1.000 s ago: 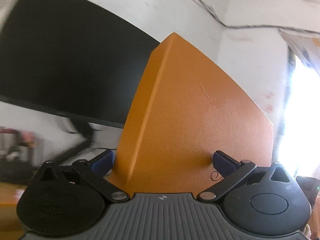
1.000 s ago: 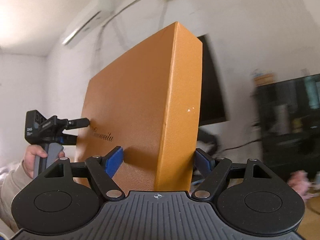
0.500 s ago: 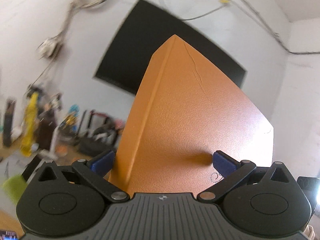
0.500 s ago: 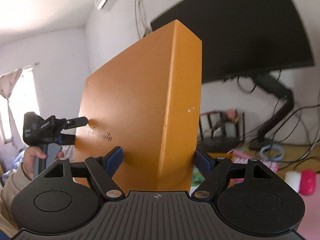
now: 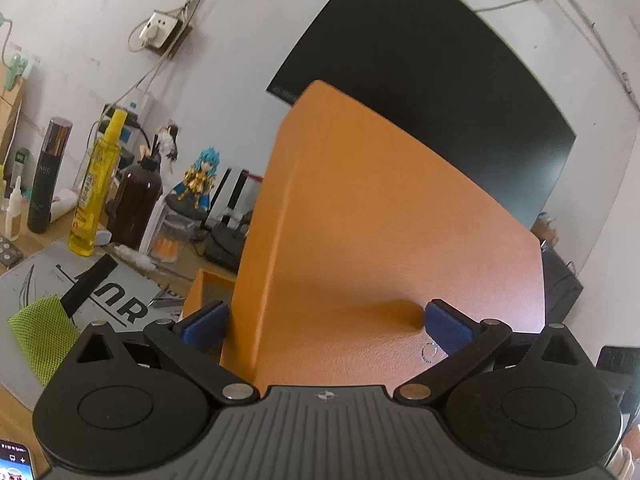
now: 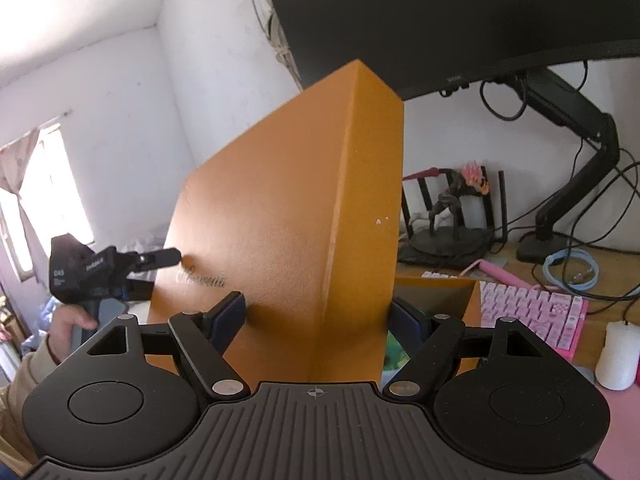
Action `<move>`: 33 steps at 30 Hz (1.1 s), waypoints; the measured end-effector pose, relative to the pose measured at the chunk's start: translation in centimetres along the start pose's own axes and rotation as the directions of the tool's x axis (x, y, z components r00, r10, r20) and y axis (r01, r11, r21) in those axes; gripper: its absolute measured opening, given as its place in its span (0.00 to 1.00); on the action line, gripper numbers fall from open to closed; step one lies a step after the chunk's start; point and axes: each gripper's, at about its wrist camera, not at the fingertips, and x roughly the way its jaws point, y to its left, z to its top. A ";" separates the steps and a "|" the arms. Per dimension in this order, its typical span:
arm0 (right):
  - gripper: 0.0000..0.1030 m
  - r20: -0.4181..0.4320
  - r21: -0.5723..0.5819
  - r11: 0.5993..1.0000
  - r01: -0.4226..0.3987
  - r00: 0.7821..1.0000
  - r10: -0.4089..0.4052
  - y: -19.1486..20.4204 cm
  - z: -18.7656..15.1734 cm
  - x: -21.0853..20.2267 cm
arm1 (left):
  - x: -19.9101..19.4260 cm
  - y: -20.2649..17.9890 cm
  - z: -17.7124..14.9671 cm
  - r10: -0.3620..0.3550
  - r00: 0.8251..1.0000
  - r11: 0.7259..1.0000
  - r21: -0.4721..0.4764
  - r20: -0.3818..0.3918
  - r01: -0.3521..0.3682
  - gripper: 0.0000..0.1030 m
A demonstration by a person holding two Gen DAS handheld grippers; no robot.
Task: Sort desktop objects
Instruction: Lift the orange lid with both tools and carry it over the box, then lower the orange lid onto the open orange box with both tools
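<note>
Both grippers hold a flat orange box lid (image 5: 384, 240), one at each end. My left gripper (image 5: 324, 326) is shut on the lid's edge, blue pads on either side. My right gripper (image 6: 318, 318) is shut on the other end of the lid (image 6: 280, 248), which bears silver script. The left gripper also shows in the right wrist view (image 6: 156, 258). Beneath the lid, the open orange box base (image 5: 208, 286) sits on the desk; it also shows in the right wrist view (image 6: 440, 292).
A black monitor (image 5: 420, 92) on an arm stands behind. On the left stand a yellow bottle (image 5: 96, 184), a brown bottle (image 5: 136, 200), a black tube (image 5: 46, 176) and a blue-haired figurine (image 5: 198, 180). On the right lie a pink keyboard (image 6: 532, 312), a white mouse (image 6: 618, 354) and a figurine (image 6: 456, 208).
Both grippers have tilted downward with the lid still held, so the desk and the open box base now come into view below it.
</note>
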 end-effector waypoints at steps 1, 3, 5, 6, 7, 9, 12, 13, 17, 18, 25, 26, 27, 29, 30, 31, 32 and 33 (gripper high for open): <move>0.78 -0.007 0.013 1.000 -0.003 1.000 0.004 -0.5 0.1 0.5 | 0.2 0.2 0.1 0.008 1.000 1.000 -0.001 -0.008 -0.008 1.00; 0.78 -0.023 0.038 0.999 -0.009 1.000 0.010 -1.6 0.2 1.6 | 0.6 0.6 0.3 0.025 0.999 1.000 -0.004 -0.029 -0.025 1.00; 0.81 -0.039 0.056 0.998 -0.008 0.999 0.010 -2.4 0.1 2.3 | 1.2 1.2 0.5 0.039 0.997 0.999 -0.013 -0.059 -0.040 1.00; 0.82 -0.051 0.056 0.998 -0.003 0.999 0.005 -2.7 0.0 2.7 | 1.6 1.5 0.6 0.042 0.996 0.999 -0.018 -0.081 -0.044 1.00; 0.83 -0.068 0.055 0.998 0.009 0.998 -0.006 -3.1 0.0 3.2 | 2.1 1.8 0.7 0.044 0.994 0.999 -0.023 -0.103 -0.047 1.00; 0.84 -0.096 0.064 0.997 0.033 0.995 -0.027 -3.9 -0.1 4.2 | 3.0 2.4 0.8 0.050 0.988 0.997 -0.043 -0.147 -0.057 1.00; 0.85 -0.119 0.078 0.995 0.059 0.992 -0.049 -4.9 -0.4 5.1 | 3.9 3.3 1.0 0.051 0.981 0.995 -0.071 -0.190 -0.065 1.00; 0.84 -0.121 0.069 0.995 0.075 0.990 -0.066 -4.9 -0.4 5.2 | 4.0 3.4 0.9 0.044 0.980 0.995 -0.077 -0.196 -0.060 1.00; 0.85 -0.156 0.073 0.990 0.119 0.982 -0.107 -5.6 -0.8 6.1 | 4.4 4.2 1.0 0.048 0.971 0.990 -0.115 -0.236 -0.077 1.00; 0.85 -0.160 0.079 0.990 0.118 0.982 -0.104 -6.0 -0.9 6.5 | 4.3 4.5 0.9 0.048 0.969 0.990 -0.121 -0.241 -0.079 1.00; 0.85 -0.142 0.090 0.987 0.133 0.983 -0.120 -6.0 -0.7 6.1 | 2.1 4.1 0.9 0.005 0.987 0.994 -0.109 -0.162 -0.022 1.00; 0.86 -0.133 0.092 0.987 0.135 0.984 -0.122 -5.8 -0.7 5.7 | 1.7 3.8 0.9 0.008 0.989 0.995 -0.097 -0.148 -0.023 1.00; 0.86 -0.125 0.094 0.986 0.141 0.984 -0.129 -5.6 -0.7 5.2 | 1.2 3.5 1.0 0.021 0.991 0.997 -0.077 -0.134 -0.031 1.00; 0.89 -0.107 0.095 0.984 0.150 0.984 -0.139 -4.9 -0.7 4.0 | 0.0 2.7 0.9 0.059 0.993 0.998 -0.024 -0.100 -0.062 1.00; 0.90 -0.097 0.096 0.983 0.154 0.985 -0.145 -4.5 -0.8 3.4 | -0.7 2.4 0.8 0.076 0.993 0.997 -0.002 -0.085 -0.077 1.00; 0.90 -0.088 0.094 0.982 0.161 0.984 -0.153 -4.2 -1.0 2.7 | -1.4 2.1 0.6 0.087 0.994 0.996 0.014 -0.072 -0.086 1.00; 0.90 -0.080 0.092 0.981 0.170 0.983 -0.163 -3.7 -1.2 2.0 | -2.0 1.8 0.4 0.096 0.994 0.995 0.029 -0.059 -0.094 1.00; 0.90 -0.076 0.091 0.980 0.177 0.983 -0.170 -3.3 -1.6 1.4 | -2.8 1.5 0.1 0.100 0.994 0.994 0.045 -0.048 -0.097 1.00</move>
